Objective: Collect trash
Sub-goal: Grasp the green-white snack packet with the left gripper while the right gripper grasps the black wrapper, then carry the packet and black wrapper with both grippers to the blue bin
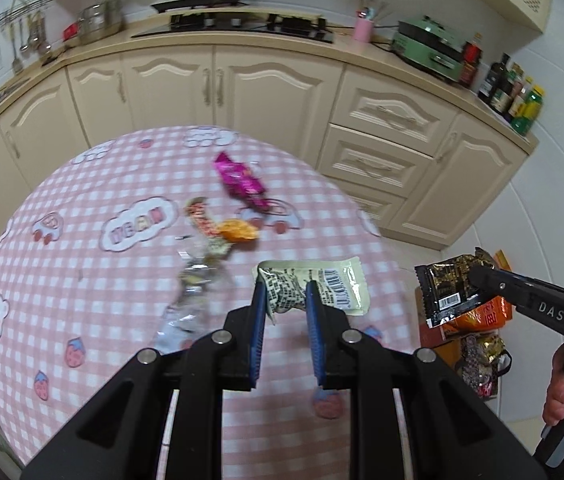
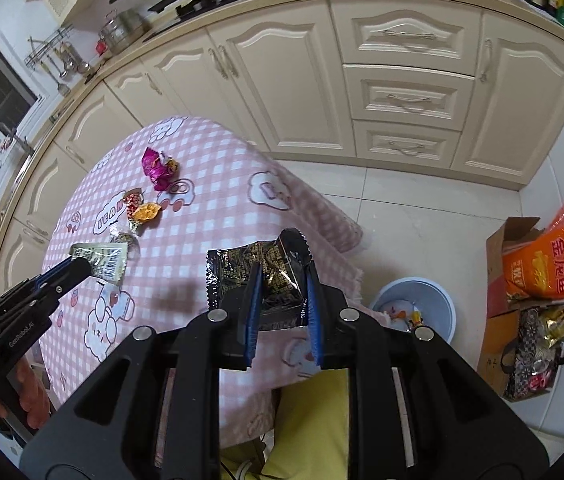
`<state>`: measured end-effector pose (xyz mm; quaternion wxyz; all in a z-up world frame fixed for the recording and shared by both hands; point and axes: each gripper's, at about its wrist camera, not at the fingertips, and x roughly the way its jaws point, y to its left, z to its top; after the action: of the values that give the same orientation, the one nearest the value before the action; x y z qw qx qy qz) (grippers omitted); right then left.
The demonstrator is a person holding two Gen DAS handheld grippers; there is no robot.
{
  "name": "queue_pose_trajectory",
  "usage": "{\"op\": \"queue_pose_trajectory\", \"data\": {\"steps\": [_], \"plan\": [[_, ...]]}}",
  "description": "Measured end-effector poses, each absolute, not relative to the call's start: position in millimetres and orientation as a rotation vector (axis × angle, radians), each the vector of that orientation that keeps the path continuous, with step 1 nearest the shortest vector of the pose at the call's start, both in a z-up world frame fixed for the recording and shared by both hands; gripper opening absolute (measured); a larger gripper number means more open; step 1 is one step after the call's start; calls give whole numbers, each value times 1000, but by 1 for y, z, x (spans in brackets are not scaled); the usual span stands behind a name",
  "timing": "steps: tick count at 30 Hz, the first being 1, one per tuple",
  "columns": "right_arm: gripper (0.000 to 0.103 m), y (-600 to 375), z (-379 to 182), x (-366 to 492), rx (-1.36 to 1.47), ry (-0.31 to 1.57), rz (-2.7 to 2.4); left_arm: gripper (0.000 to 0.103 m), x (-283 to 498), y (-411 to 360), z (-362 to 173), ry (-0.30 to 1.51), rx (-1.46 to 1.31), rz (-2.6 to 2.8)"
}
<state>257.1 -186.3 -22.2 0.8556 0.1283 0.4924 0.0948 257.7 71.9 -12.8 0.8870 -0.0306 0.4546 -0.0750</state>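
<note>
Two wrappers are in hand, one per gripper. Left gripper (image 1: 284, 294): jaws nearly closed, pinching a cream wrapper (image 1: 322, 286) with a barcode, held above the pink checked tabletop (image 1: 81, 248). Right gripper (image 2: 282, 280): jaws equally narrow, clamped on a crumpled black-and-gold wrapper (image 2: 257, 266), out past the tabletop's edge. Pale blue bin (image 2: 438, 300) on the floor just right of the table, some litter already inside. Step in hand, by my reading: carry to the bin. Next move calls for bringing each wrapper over the bin's mouth before releasing. Left on the tabletop: magenta wrapper (image 1: 239, 182), orange wrapper (image 1: 237, 230), clear crinkled wrapper (image 1: 189, 292).
</note>
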Motion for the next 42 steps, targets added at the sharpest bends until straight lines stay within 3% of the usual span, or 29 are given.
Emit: {"op": "queue_pose_trajectory", "data": {"steps": [14, 29, 32, 35, 40, 42], "plan": [[20, -281, -22, 206, 390, 958, 98, 19, 252, -48, -20, 973, 70, -309], [20, -370, -85, 179, 482, 1056, -115, 19, 247, -167, -74, 1095, 220, -461], [20, -379, -95, 175, 492, 1076, -135, 24, 247, -182, -86, 1109, 244, -482], [21, -382, -101, 172, 493, 1086, -146, 40, 247, -190, -95, 1114, 276, -472], [21, -381, -108, 175, 485, 1104, -148, 40, 249, -184, -100, 1130, 274, -455], [26, -375, -109, 179, 464, 1116, -139, 42, 250, -180, -99, 1129, 269, -444]]}}
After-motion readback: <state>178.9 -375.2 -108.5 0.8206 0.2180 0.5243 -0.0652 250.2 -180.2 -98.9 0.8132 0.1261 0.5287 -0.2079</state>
